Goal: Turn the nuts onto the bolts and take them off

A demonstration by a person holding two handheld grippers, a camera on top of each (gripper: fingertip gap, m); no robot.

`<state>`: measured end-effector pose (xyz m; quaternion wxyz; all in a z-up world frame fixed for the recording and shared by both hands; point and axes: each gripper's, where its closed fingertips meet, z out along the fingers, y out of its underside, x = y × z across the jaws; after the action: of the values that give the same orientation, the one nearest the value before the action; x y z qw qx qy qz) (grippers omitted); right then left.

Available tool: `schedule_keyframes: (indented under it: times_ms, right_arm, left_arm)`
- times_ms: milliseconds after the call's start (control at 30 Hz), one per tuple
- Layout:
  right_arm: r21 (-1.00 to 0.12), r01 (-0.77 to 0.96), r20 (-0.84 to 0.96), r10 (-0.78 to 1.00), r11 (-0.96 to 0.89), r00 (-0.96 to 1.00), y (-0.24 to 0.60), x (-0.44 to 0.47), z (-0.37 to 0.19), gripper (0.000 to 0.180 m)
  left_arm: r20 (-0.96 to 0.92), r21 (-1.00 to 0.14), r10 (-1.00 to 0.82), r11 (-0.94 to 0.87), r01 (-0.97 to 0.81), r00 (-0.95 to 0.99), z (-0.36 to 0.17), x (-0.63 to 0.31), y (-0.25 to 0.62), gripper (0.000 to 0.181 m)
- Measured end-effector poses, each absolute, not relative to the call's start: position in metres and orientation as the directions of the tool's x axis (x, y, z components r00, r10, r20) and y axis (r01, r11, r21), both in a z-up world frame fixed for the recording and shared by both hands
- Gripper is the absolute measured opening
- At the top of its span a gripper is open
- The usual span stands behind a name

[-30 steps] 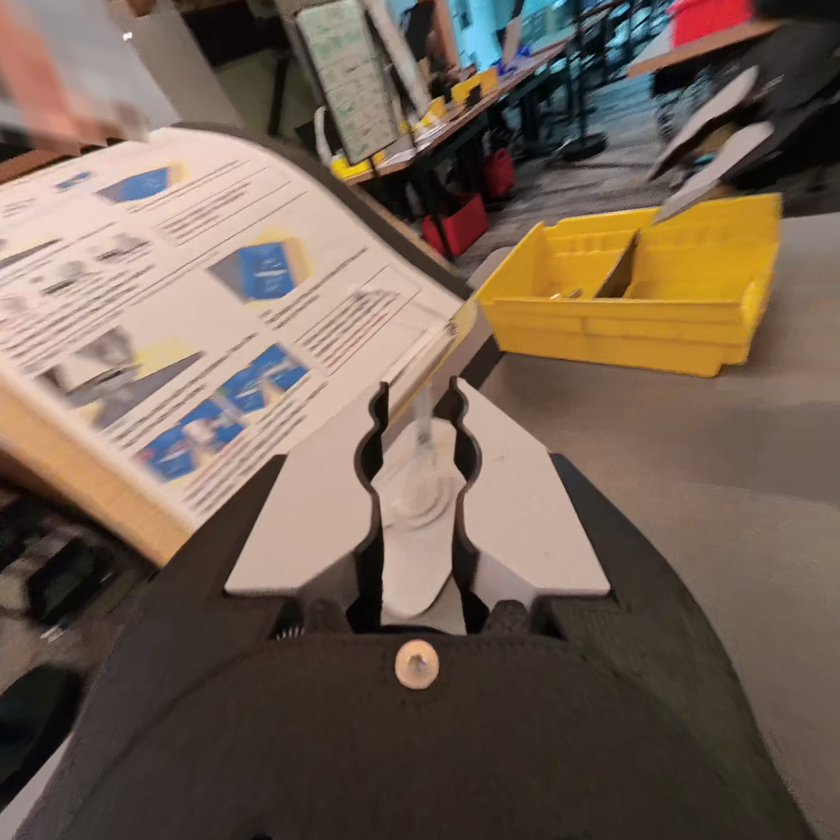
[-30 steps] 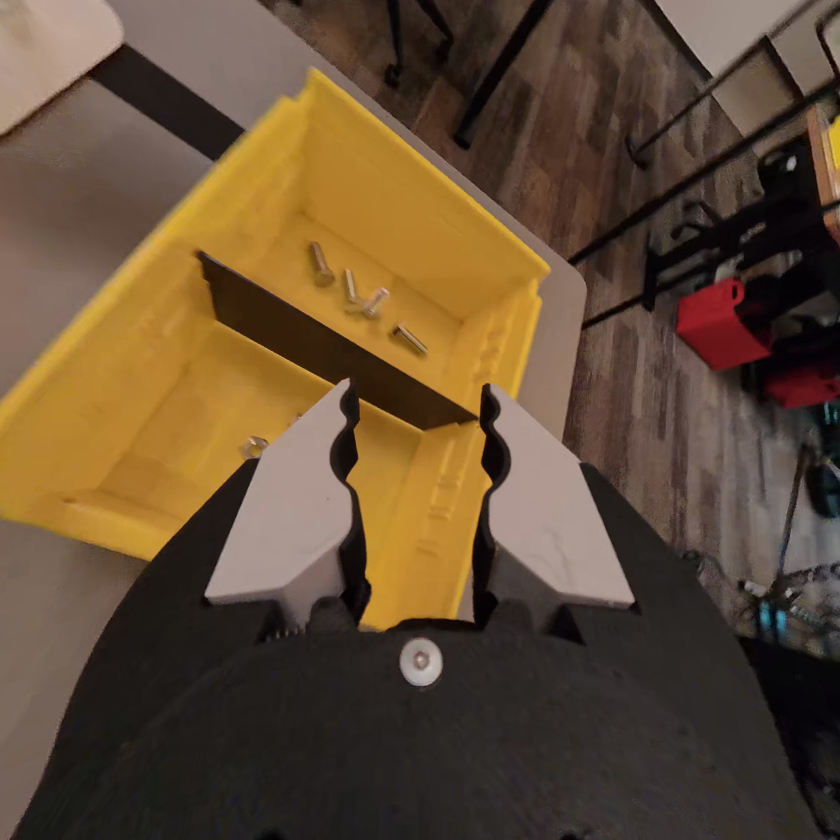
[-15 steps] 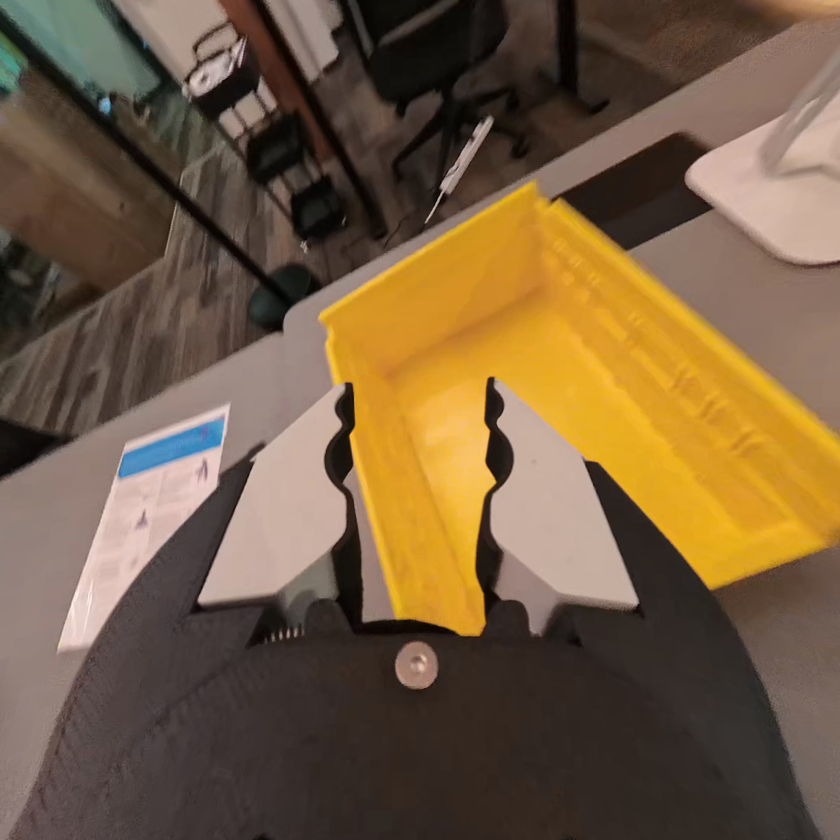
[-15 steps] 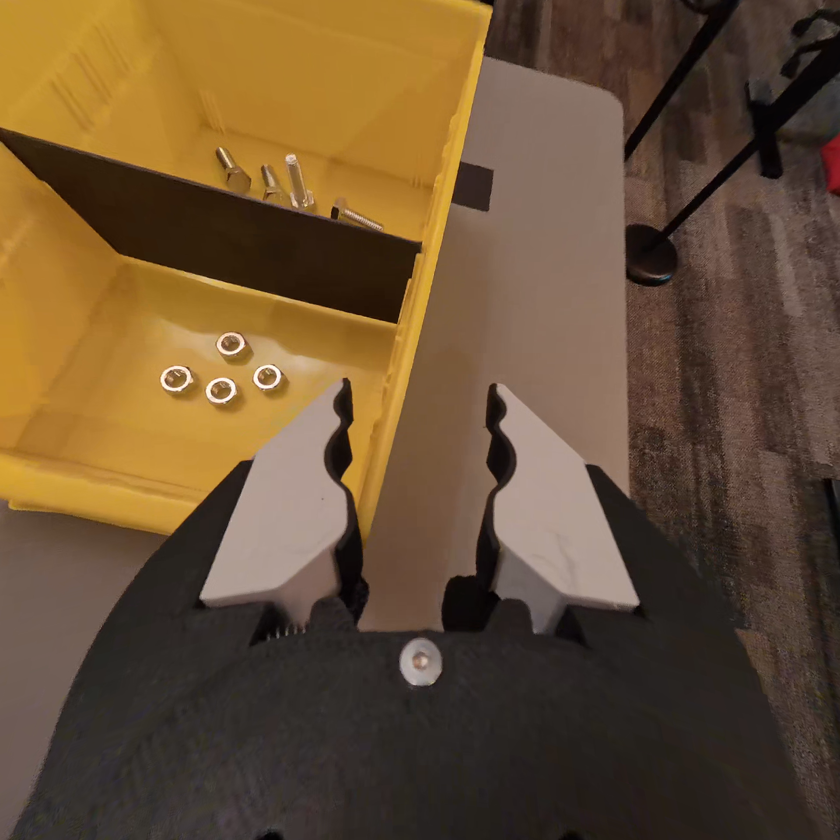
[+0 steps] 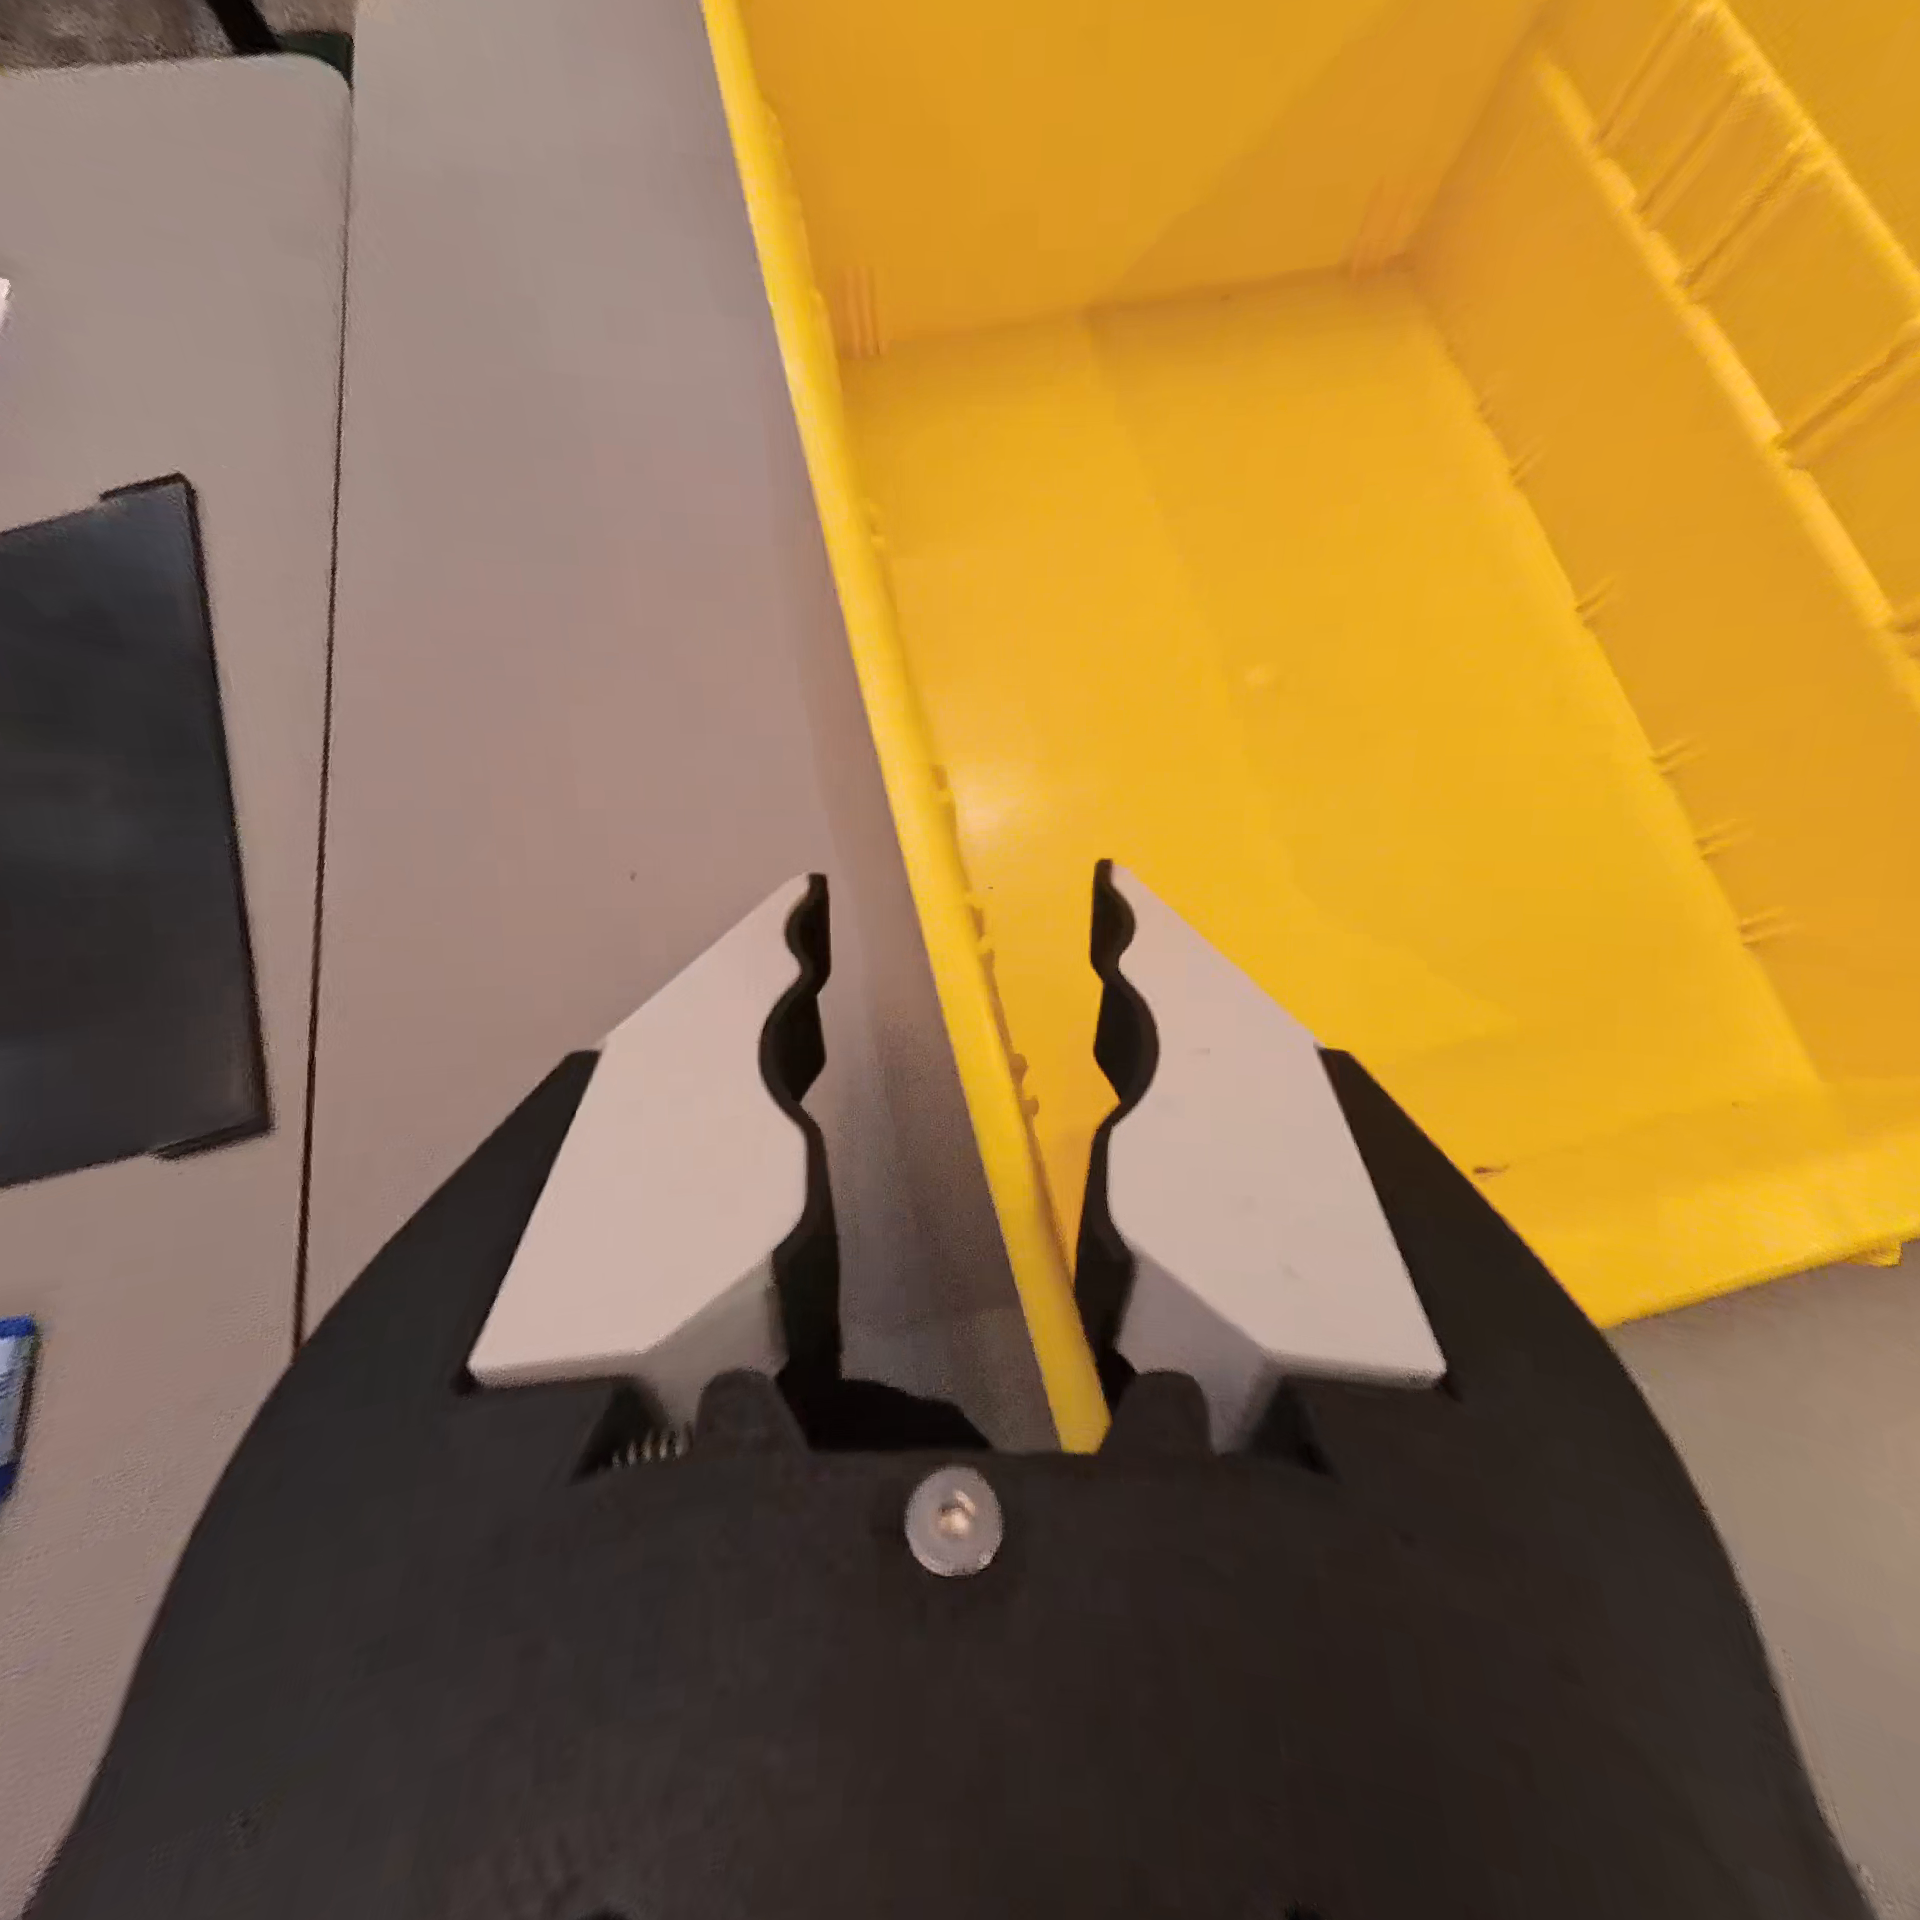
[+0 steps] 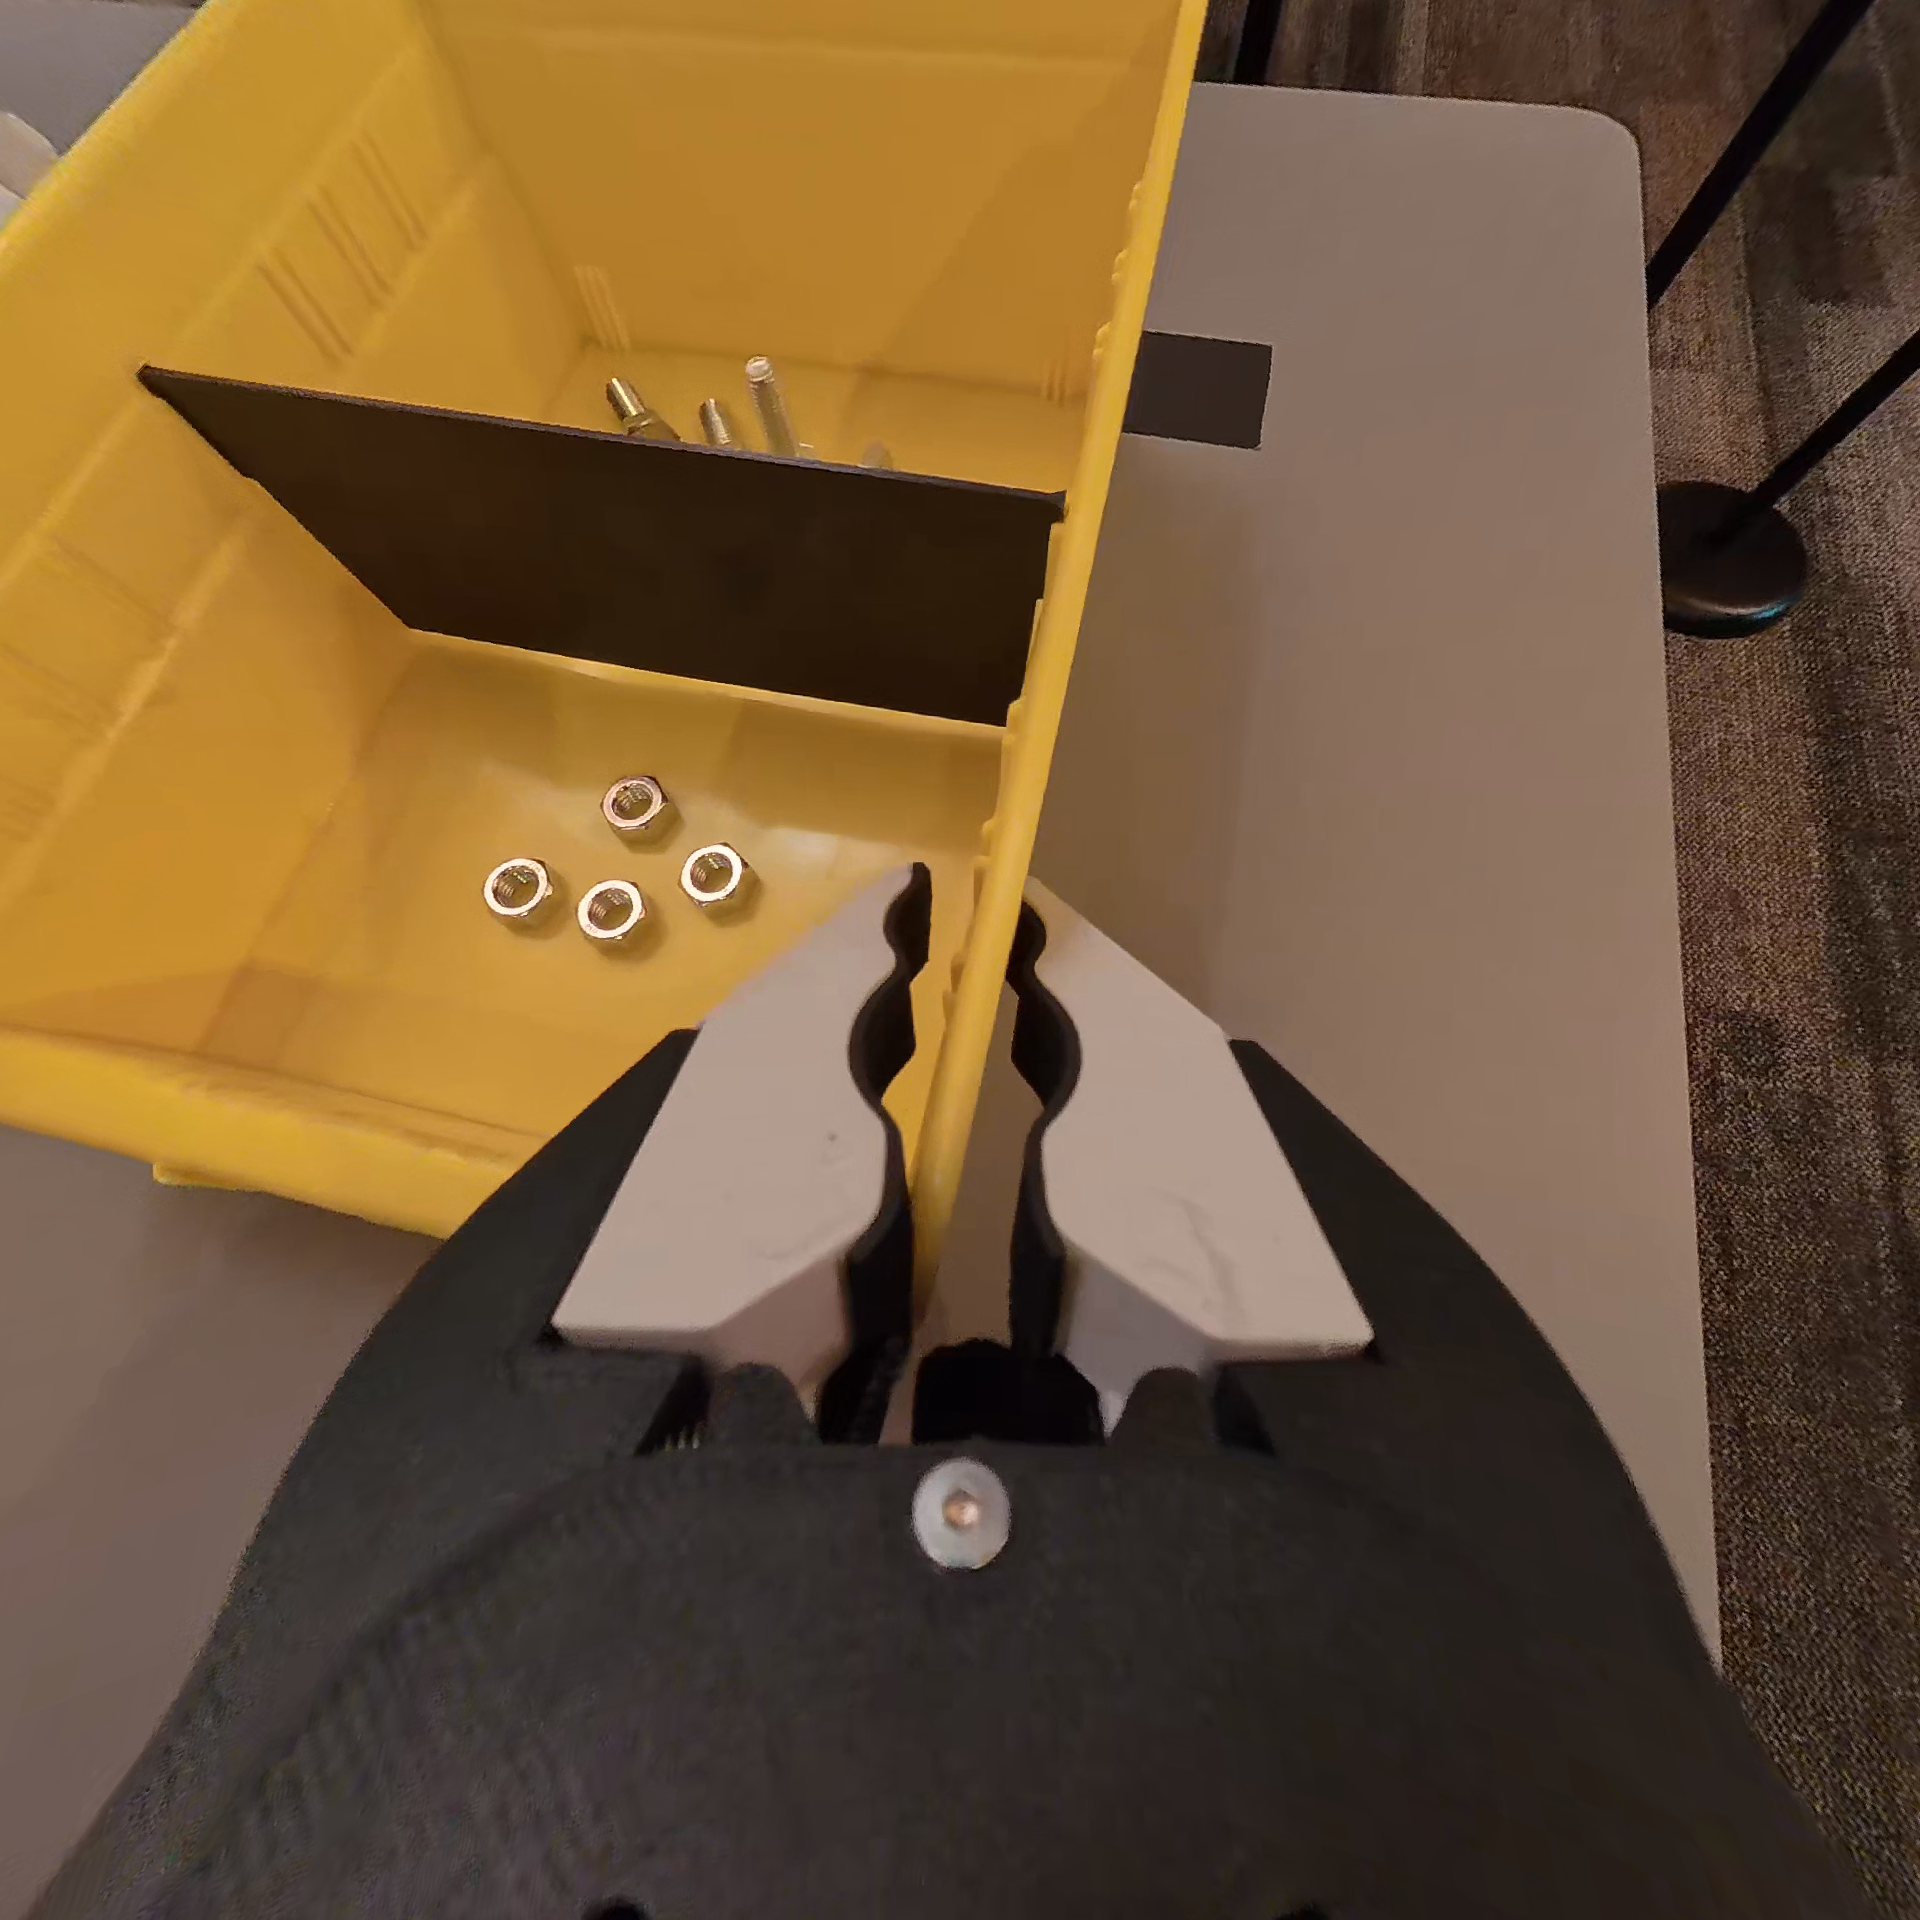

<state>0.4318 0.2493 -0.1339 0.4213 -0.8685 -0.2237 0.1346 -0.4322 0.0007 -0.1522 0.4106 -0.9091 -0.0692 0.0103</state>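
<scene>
The left gripper (image 5: 961, 894) is seen with its jaws spread moderately wide, straddling the left side wall of a yellow plastic bin (image 5: 1195, 187); nothing is clamped, and a gap is visible between the wall and each finger. In this view the bin's floor is bare yellow plastic. To the left, a grey tabletop (image 5: 540, 520) is seen, with a black rectangular patch (image 5: 104, 831) lying on it near the left edge.

The right gripper (image 6: 971, 894) is set over the right side wall of a yellow divided bin (image 6: 312, 260), with its jaws drawn narrow about that wall; whether the wall is actually pinched cannot be told. The bin is split by a black divider (image 6: 675, 561). Four silver hex nuts (image 6: 618, 862) are laid flat in a loose cluster in the near compartment, just left of the gripper's tips. Several bolts (image 6: 764, 405) are lying in the far compartment, partly hidden behind the divider. A black stand base (image 6: 1730, 571) is visible on the floor at far right.
</scene>
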Motion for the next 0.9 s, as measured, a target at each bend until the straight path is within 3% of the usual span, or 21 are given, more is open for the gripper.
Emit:
schedule_keyframes:
  times_ms: [133,900]
  right_arm:
    - [-0.789,0.282,-0.025,0.487,-0.545,0.873,0.251,0.434,-0.134,0.002]
    - [-0.723,0.357,-0.092,0.595,-0.591,0.798,0.181,0.373,-0.129,0.003]
  left_arm:
    - [0.078,-0.759,0.077,-0.642,0.109,0.994,-0.151,-0.422,0.008,0.030]
    - [0.154,-0.802,0.017,-0.581,0.135,0.988,-0.124,-0.398,-0.007,0.022]
